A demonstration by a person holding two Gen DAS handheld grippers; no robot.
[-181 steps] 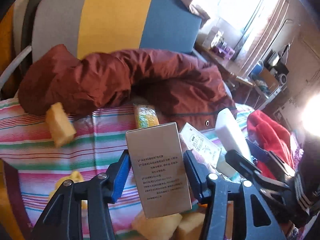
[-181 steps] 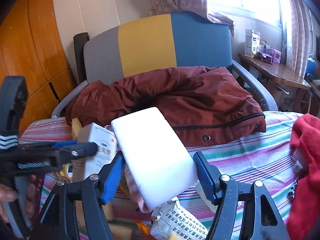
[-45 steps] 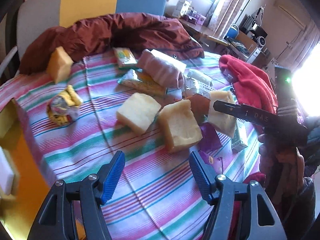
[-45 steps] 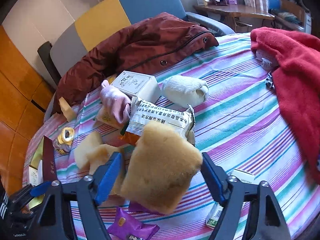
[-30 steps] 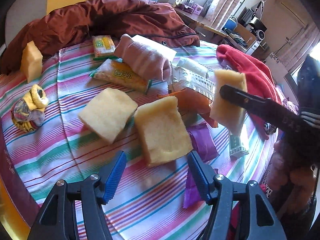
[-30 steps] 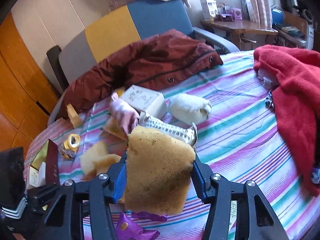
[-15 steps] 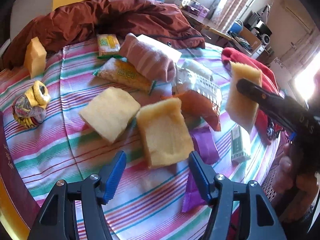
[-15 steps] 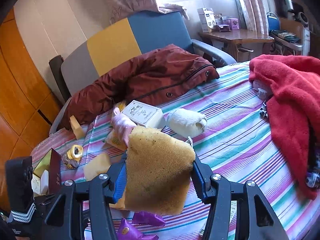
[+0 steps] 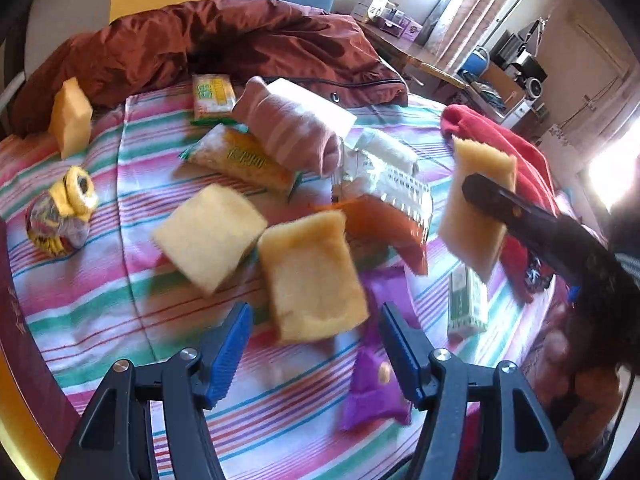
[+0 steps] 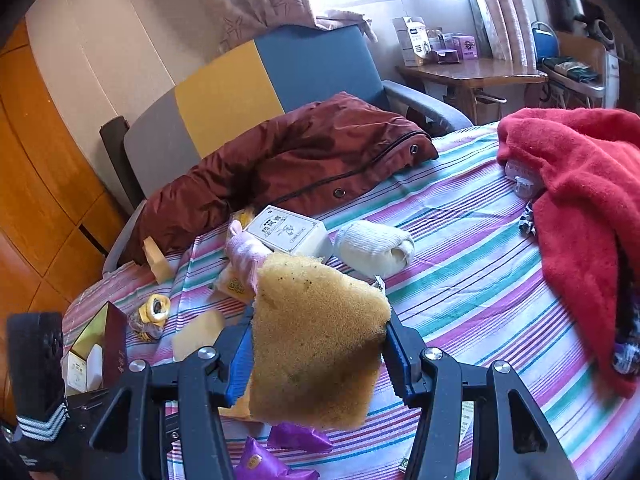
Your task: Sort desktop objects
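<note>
I have my right gripper [image 10: 316, 356] clamped on the coarse tan sponge block [image 10: 316, 344], lifted above the striped tablecloth [image 10: 460, 264]. My left gripper [image 9: 314, 356] hangs with jaws wide, empty, just short of the pale yellow sponge square [image 9: 310, 276]. Beyond it lie 1 more yellow sponge [image 9: 210, 238] and snack packets. I judge a carry step; next, a drop spot.

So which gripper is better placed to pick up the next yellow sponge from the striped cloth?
Left. The left gripper is open and empty, with a sponge on the cloth lying just ahead of its fingertips. The right gripper is shut on another sponge, so it is busy.
</note>
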